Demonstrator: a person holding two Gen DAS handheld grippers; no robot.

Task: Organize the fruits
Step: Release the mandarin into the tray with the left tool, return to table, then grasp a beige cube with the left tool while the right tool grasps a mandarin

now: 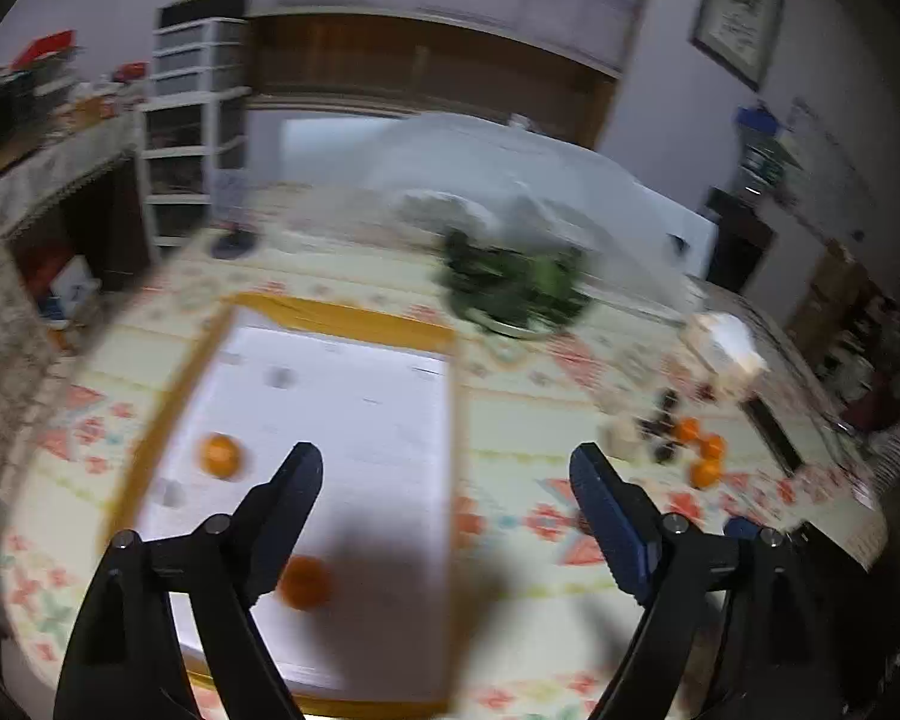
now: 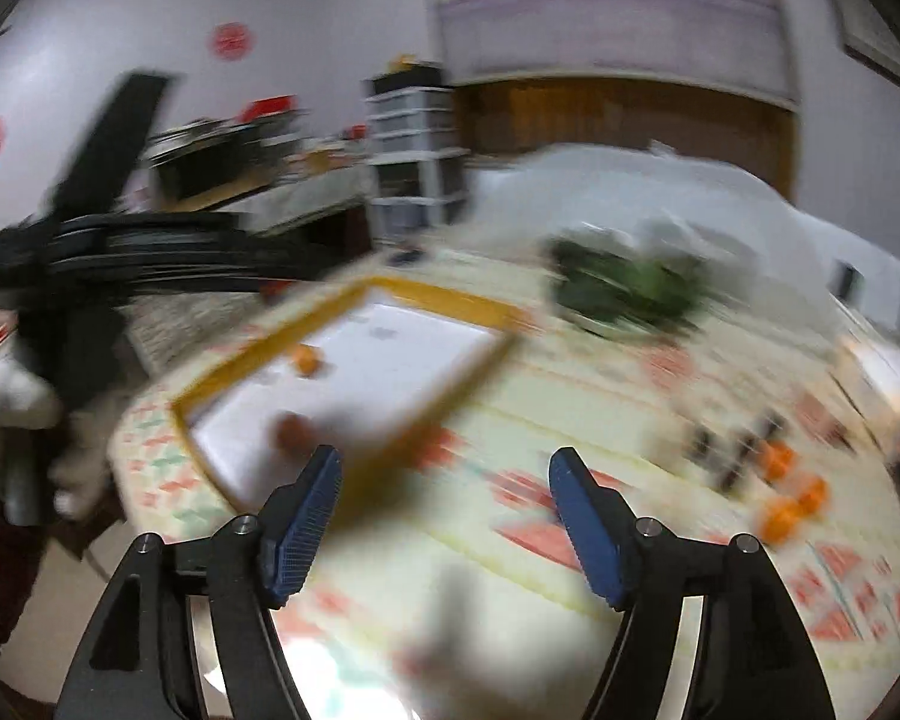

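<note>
Left wrist view: left hand-held gripper (image 1: 444, 468) gapes wide and empty above the tray (image 1: 342, 318), which holds two oranges (image 1: 221, 456). Right hand-held gripper (image 2: 444, 468), equally wide and empty, should swing toward the loose oranges (image 2: 789, 495) at 3 o'clock, slowing before closing.

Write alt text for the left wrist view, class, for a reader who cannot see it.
The open left gripper hovers above a yellow-rimmed white tray holding two oranges, on a patterned tablecloth. More oranges and dark fruits lie to the right; the picture is blurred.
</note>
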